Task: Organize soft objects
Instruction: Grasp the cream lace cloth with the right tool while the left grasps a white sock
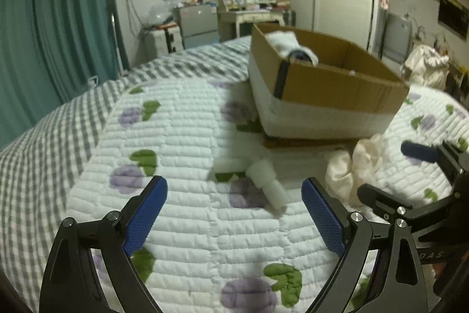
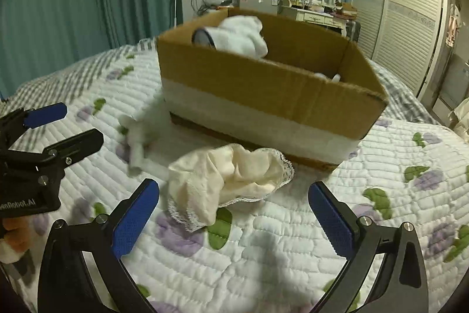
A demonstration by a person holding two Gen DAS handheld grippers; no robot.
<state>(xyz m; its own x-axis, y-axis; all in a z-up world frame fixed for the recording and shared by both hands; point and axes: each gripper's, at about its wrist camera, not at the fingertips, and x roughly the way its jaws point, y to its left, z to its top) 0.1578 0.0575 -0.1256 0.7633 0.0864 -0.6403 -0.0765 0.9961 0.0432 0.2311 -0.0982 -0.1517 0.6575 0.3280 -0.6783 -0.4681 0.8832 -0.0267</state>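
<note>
Fingers (image 1: 158,195) of our left gripper (image 1: 234,213) are spread wide and empty over the quilt (image 1: 181,228), with a blurred white sock (image 1: 263,178) between and beyond them. Our right gripper (image 2: 234,213) is likewise spread and empty, just short of a cream lace cloth (image 2: 231,181). Only our right view shows the cloth whole, lying against the box (image 2: 263,96); the left catches its edge. Both views show white socks (image 2: 243,36) inside the box.

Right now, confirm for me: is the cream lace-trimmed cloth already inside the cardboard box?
No, the cream cloth lies crumpled on the quilt in front of the cardboard box, outside its walls.
</note>
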